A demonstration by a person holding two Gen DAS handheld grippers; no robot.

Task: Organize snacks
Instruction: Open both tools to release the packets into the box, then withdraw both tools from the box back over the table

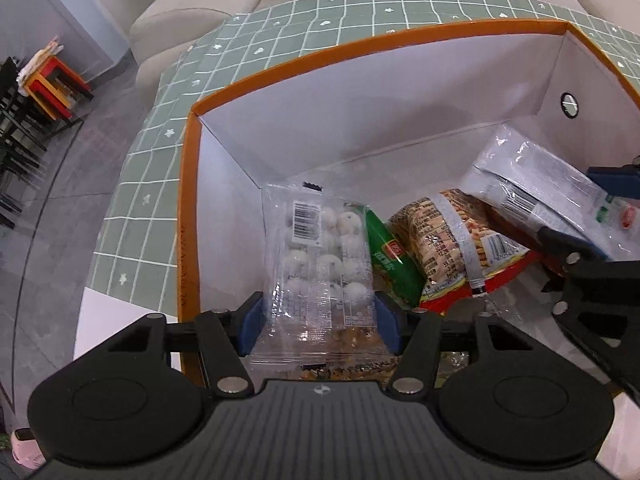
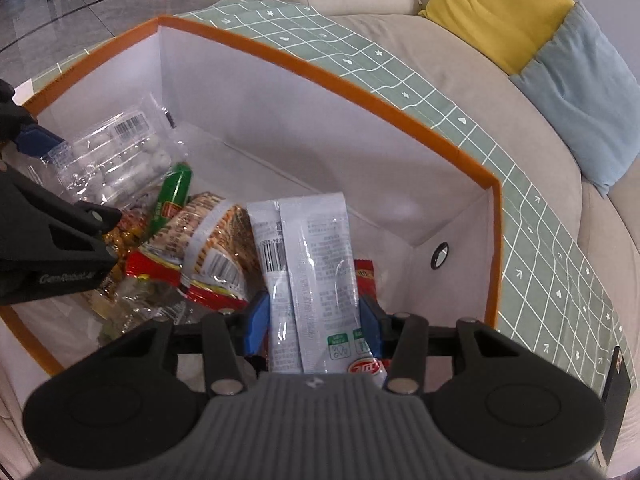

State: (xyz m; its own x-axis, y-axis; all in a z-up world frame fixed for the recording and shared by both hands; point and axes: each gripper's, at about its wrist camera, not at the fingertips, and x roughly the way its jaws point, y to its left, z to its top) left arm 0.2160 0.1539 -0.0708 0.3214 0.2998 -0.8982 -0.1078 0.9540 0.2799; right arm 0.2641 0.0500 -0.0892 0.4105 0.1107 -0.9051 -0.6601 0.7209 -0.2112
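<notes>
You are working both hands inside the orange-rimmed box (image 1: 188, 184) on the green checked cloth (image 1: 152, 184), likely so each packet can be released low and lie neatly beside the others. Your left gripper (image 1: 318, 326) is closed to packet width on the clear pack of white balls (image 1: 320, 256), its blue pads (image 1: 251, 326) pressing both edges, at the box's left end. Your right gripper (image 2: 314, 326) likewise clamps the white foil packet (image 2: 312, 264), held lengthwise, pointing at the empty right end. Between them the green packet (image 1: 390, 264) and the red-edged biscuit bag (image 1: 448, 240) lie piled.
</notes>
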